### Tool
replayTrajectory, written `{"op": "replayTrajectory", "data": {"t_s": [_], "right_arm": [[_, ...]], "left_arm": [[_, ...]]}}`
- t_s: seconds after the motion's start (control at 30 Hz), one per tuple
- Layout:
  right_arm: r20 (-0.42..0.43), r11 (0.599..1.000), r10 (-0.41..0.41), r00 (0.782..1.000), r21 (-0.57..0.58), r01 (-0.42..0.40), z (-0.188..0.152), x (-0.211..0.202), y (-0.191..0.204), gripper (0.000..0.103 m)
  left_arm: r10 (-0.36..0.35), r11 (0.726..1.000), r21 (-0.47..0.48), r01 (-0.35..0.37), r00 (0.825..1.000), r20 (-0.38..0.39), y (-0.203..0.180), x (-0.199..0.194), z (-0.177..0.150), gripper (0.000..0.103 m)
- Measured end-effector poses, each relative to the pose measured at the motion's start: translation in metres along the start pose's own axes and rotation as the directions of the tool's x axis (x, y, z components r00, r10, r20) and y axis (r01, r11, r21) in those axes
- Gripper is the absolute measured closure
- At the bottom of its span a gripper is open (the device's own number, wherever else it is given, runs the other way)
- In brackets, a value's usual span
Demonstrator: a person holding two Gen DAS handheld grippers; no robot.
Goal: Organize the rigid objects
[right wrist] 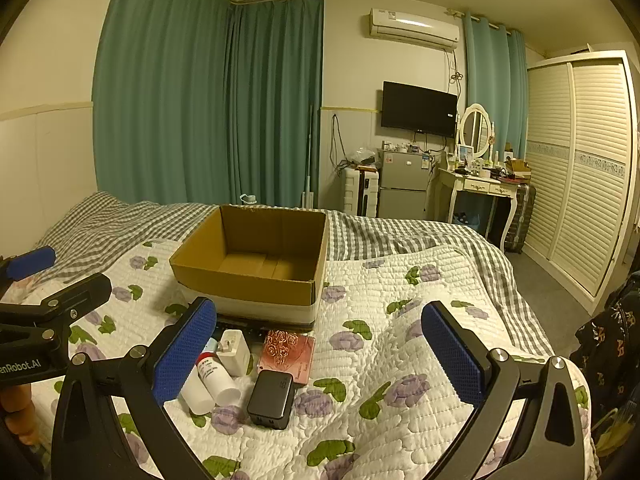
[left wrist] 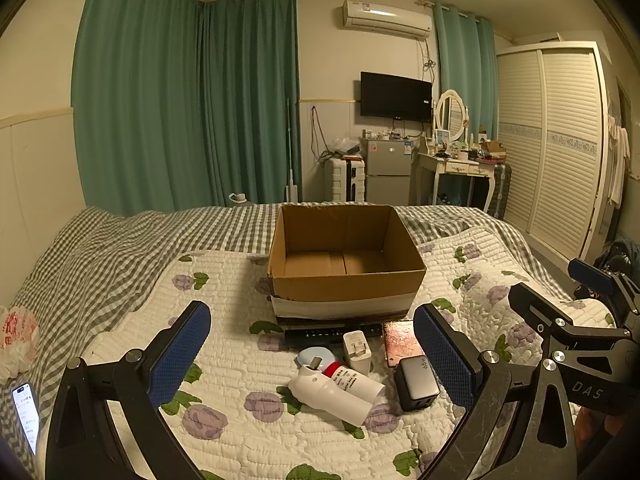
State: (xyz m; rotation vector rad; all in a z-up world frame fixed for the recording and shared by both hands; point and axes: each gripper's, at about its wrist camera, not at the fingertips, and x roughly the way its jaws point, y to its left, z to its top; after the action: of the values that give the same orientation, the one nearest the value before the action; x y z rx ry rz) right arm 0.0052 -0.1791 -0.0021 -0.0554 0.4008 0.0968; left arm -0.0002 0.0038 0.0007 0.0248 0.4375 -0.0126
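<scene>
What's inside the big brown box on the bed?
Nothing shows inside the cardboard box: only its bare brown bottom flaps and walls. The strip of floor just behind the near wall is hidden in both views, so something small there cannot be ruled out.

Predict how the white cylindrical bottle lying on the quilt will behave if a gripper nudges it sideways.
The white bottle lies on its side, so it would probably roll, though the padded quilt may slow it. It looks like rigid, smooth plastic, possibly slippery.
</scene>
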Motion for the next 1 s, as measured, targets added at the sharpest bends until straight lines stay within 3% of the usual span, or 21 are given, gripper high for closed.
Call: {"op": "replayTrajectory", "data": {"t_s": [1.0], "right_arm": [[-0.006,1.000,0.001,1.000,0.000,-0.001,-0.0015,0.0010,0.0012,0.000]], "left_arm": [[0.001,1.000,0.001,-0.001,1.000,0.001,0.0000,0.0012,-0.0027,0.000]]}}
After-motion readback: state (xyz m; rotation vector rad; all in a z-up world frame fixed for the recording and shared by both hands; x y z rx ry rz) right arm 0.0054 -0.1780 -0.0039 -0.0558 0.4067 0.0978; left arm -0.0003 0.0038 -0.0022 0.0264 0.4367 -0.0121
